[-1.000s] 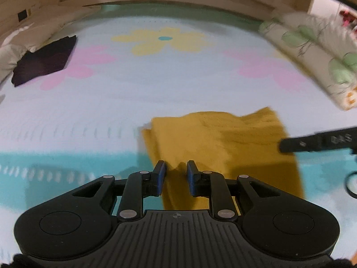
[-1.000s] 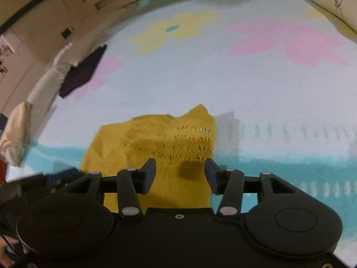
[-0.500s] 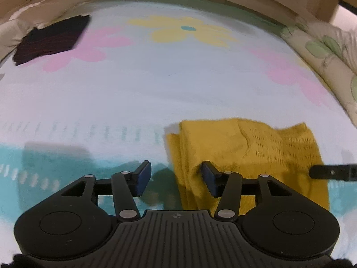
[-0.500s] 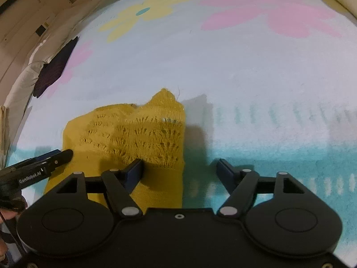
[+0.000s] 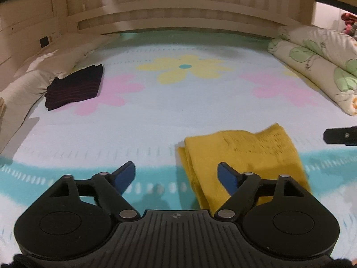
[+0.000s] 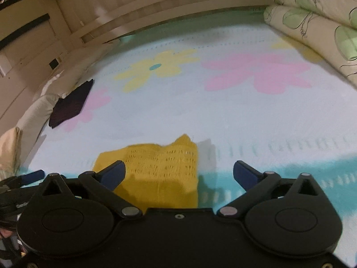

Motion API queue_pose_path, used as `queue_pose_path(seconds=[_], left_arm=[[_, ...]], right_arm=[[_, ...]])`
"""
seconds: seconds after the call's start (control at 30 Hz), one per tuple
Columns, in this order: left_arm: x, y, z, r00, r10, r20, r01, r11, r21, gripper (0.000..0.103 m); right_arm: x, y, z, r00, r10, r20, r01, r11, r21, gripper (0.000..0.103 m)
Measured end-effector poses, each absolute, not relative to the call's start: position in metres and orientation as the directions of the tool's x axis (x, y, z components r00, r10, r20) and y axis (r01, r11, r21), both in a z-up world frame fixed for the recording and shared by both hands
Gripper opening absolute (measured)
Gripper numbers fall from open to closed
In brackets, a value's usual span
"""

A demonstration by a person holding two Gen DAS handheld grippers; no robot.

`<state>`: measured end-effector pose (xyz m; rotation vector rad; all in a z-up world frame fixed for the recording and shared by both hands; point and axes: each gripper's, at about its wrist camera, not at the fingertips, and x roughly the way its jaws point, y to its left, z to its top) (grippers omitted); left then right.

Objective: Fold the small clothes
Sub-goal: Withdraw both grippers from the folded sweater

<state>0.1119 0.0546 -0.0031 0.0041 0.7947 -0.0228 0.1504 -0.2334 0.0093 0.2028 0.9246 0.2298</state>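
Observation:
A folded yellow knit garment [image 5: 241, 156] lies flat on the flowered bed sheet [image 5: 174, 114]. My left gripper [image 5: 176, 174] hovers above its left edge; the jaws are opening wide and nothing is pressed between them. In the right wrist view the yellow garment [image 6: 160, 169] sits under and just ahead of my right gripper [image 6: 178, 174], whose jaws are also opening wide and hold nothing. The right gripper's finger [image 5: 341, 135] pokes in at the right edge of the left wrist view. The left gripper's blue fingertip [image 6: 31, 176] shows at the left edge of the right wrist view.
A folded dark striped garment [image 5: 75, 87] lies at the far left of the bed beside a cream pillow [image 5: 24, 84]. A rolled floral quilt [image 5: 319, 62] lines the right side. A wooden headboard [image 5: 178, 20] closes the far end.
Both grippers have let go of the yellow garment, opened wide and risen back from it. The garment now lies folded flat on the sheet.

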Motion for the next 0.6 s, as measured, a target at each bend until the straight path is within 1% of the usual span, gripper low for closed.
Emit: queue_pose_path(seconds=[0.03,0.07,0.27,0.37,0.6], left_arm=[[0.107,0.053,-0.002,0.704,-0.023,-0.71,0.023,1.0,-0.01,0.092],[0.104,0.053,-0.001,0.706,-0.029,-0.708,0.024,1.0,-0.018,0.093],[0.067,0.043,-0.001,0.708,-0.064,-0.704,0.04,0.998,-0.05,0.092],[0.051,0.041,-0.005,0.699,-0.083,-0.711,0.041,0.996,-0.076,0.092],[0.018,0.026,-0.017,0.689,-0.073,-0.721,0.064,0.997,-0.04,0.091]], right_arm=[[0.146,-0.231,0.011,0.583,0.276,-0.764,-0.112,0.959,0.261,0.103],[0.138,-0.229,0.012,0.587,0.273,-0.762,-0.116,0.96,0.255,0.103],[0.089,-0.221,0.009,0.592,0.256,-0.764,-0.114,0.965,0.236,0.103],[0.068,-0.217,0.012,0.6,0.233,-0.765,-0.122,0.972,0.201,0.103],[0.025,-0.208,0.019,0.643,0.193,-0.741,-0.162,0.98,0.115,0.103]])
